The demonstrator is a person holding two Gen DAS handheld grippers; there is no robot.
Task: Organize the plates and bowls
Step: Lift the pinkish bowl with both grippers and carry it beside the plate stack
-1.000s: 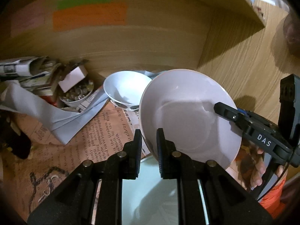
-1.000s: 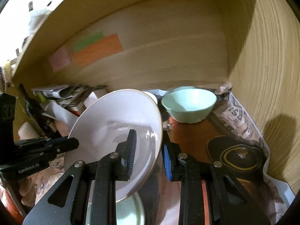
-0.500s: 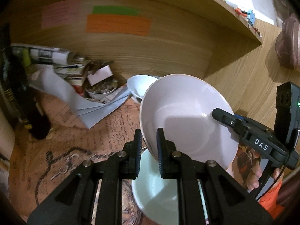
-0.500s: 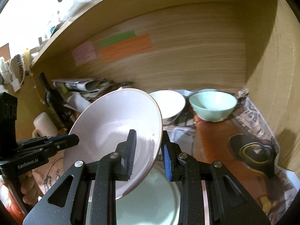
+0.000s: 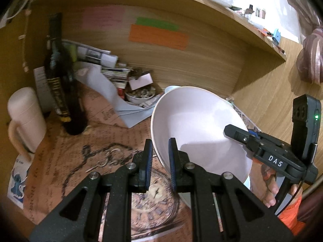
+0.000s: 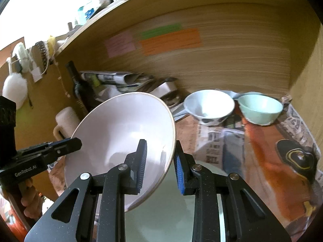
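Observation:
A wide, pale pink plate (image 5: 197, 125) hangs tilted above the table, held from both sides. My left gripper (image 5: 159, 147) is shut on its near left rim, and my right gripper (image 6: 160, 143) is shut on the opposite rim of the same plate (image 6: 121, 133). Each gripper shows in the other's view: the right gripper (image 5: 234, 131) and the left gripper (image 6: 74, 141), each with a hand below it. A pale green plate (image 6: 171, 211) lies flat under the lifted one. A white bowl (image 6: 210, 104) and a mint green bowl (image 6: 260, 109) stand at the back right.
A dark bottle (image 5: 58, 84) and a cream mug (image 5: 26, 119) stand at the left. Stacked papers and a small bowl of odds and ends (image 5: 141, 96) crowd the back. Printed paper (image 5: 84, 157) covers the table, and wooden walls and a shelf close in.
Both grippers have carried the plate to the left and back from the rear wall. The bottle and mug have come into view, and the two bowls now sit farther off.

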